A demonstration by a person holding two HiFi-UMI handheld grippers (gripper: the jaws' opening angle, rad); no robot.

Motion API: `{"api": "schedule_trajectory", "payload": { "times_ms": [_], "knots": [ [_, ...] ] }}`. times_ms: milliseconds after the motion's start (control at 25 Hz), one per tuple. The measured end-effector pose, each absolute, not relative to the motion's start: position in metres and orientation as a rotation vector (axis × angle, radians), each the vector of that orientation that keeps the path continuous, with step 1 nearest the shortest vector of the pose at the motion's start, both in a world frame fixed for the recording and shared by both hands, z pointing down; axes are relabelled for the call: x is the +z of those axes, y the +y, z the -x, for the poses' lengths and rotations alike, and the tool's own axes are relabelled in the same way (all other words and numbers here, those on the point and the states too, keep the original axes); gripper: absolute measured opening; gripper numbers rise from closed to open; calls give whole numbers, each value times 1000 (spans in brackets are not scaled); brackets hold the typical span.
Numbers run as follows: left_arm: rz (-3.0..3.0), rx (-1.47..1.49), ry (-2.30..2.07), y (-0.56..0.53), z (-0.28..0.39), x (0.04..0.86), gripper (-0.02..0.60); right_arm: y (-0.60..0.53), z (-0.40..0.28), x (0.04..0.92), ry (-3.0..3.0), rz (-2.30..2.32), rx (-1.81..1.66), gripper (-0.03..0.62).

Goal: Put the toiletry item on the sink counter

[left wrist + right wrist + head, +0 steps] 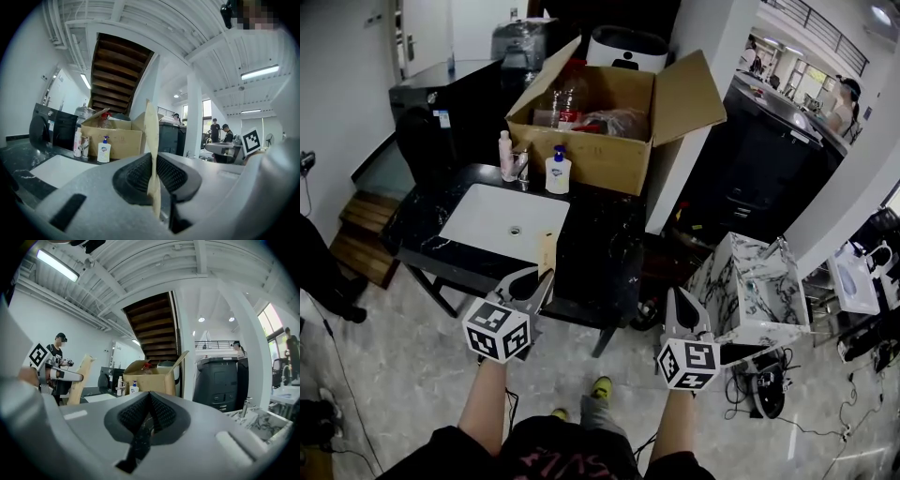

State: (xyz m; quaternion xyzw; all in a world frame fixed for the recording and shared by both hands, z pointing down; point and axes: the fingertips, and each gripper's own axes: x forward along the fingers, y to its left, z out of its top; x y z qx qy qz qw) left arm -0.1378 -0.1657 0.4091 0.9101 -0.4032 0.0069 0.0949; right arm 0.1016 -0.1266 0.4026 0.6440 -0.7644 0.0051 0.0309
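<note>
From the head view, my left gripper is clamped on the toiletry item, a thin, flat tan piece that sticks up out of the jaws. It hangs over the front edge of the black sink counter, just beside the right front corner of the white basin, and I cannot tell whether it touches the counter. My right gripper is off to the right, clear of the counter and in front of a marbled white box. At the back of the counter stand a pink bottle, the faucet and a white pump bottle, all in front of an open cardboard box.

In the left gripper view, I see the item edge-on, a narrow pale strip pinched between the two dark pads and rising upright above them. Past it to the left are the basin, the pink bottle, the faucet, the pump bottle and the cardboard box.

In the right gripper view, my jaws are pressed together with nothing between them. To the left the flat side of the item shows, tilted slightly, with the left gripper closed on its lower part. The cardboard box and the bottles sit farther back, near the middle of the view, and the marbled box is at the lower right.
</note>
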Motion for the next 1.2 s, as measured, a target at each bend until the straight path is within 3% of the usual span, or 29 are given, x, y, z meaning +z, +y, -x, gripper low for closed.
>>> {"api": "schedule_trajectory", "payload": {
  "times_ms": [1200],
  "knots": [
    [-2612,164,-1393,-336,36,424,29,-327,-207,429,-2529,-1836,125,11]
  ]
}}
